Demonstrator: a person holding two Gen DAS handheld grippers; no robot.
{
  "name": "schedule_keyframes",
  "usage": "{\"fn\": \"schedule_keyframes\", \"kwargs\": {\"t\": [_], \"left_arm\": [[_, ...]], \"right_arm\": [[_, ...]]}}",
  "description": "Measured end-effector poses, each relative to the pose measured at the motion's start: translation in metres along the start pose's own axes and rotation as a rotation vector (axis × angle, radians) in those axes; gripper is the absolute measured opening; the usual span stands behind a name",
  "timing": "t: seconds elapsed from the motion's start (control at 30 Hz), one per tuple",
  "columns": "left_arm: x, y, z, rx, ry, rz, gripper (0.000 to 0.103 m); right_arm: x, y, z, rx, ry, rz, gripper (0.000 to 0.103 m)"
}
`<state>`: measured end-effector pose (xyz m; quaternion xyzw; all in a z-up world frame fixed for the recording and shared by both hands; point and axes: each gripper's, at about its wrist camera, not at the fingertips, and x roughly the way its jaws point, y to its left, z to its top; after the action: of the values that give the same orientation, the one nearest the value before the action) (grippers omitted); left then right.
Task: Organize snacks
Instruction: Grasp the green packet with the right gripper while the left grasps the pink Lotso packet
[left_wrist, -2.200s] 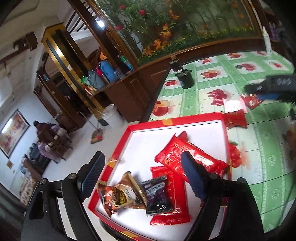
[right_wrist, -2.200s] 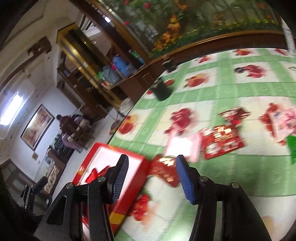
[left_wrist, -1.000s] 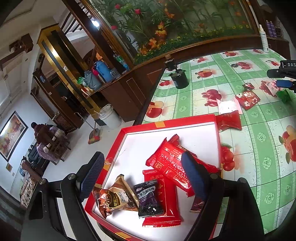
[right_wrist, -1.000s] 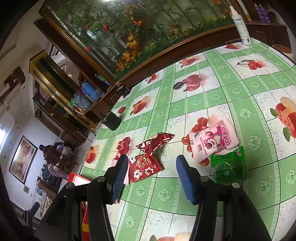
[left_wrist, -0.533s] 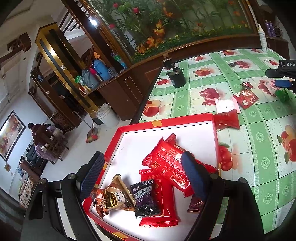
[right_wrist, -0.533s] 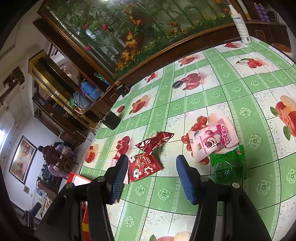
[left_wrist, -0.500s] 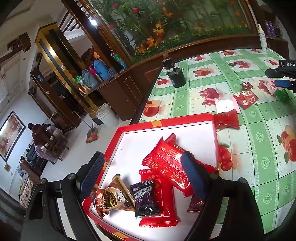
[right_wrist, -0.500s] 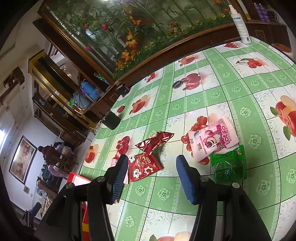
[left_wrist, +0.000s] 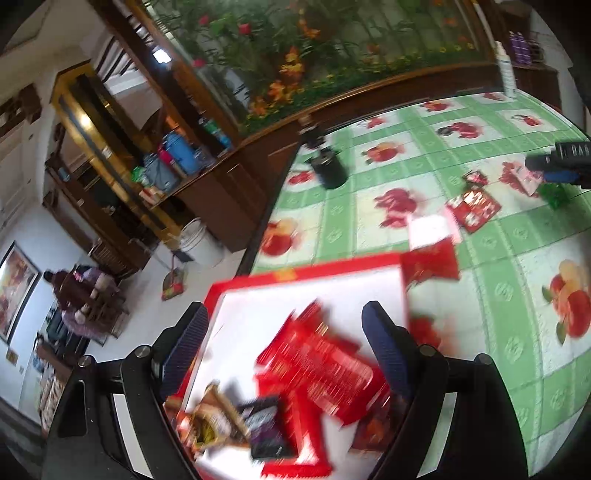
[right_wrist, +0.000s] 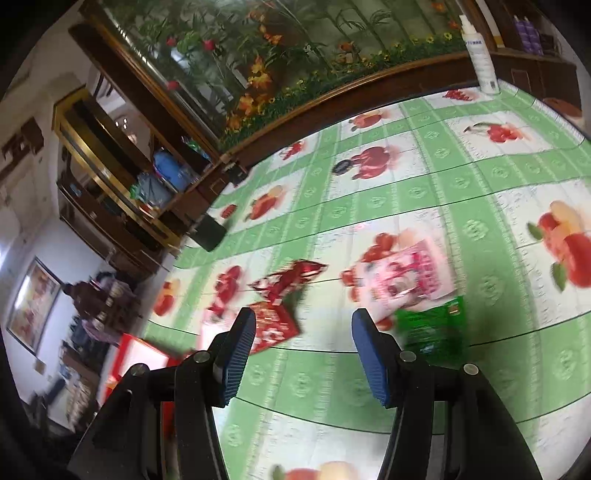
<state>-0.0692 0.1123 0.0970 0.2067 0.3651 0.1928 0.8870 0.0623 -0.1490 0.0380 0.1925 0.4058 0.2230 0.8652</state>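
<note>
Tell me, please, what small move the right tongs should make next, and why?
Probably lower the right tongs forward onto the red flowered packet beside their left pad. They stand open and empty above the green tablecloth, and this packet lies loose outside the red tray, nearer than the pink packet or the green packet.

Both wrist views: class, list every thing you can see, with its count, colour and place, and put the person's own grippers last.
tray: one, red rim, white floor, table's near-left edge
red bar packets: about three, in the tray, blurred
purple packet: one, tray's near end
brown packet: one, beside the purple one
red packet: one, on the tablecloth at the tray's far corner
red flowered packets: two, mid-table
pink packet: one, mid-table
green packet: one, touching the pink one
tablecloth: one, green and white, fruit print
black pot: one, far table edge
white bottle: one, far end
left gripper: open, above the tray
right gripper: open, above the loose packets
</note>
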Motion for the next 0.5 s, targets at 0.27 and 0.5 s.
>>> {"fn": "schedule_keyframes", "kwargs": {"t": [0.27,0.5], "left_arm": [[0.038,-0.059,0.070,0.020,0.014,-0.141,0.086],[0.048,-0.121,0.118,0.045,-0.004,-0.265,0.086]], "right_arm": [[0.007,-0.020,0.000,-0.102,0.056,-0.123,0.060],[0.000,-0.047,0.013,-0.112,0.050,-0.200,0.068]]}}
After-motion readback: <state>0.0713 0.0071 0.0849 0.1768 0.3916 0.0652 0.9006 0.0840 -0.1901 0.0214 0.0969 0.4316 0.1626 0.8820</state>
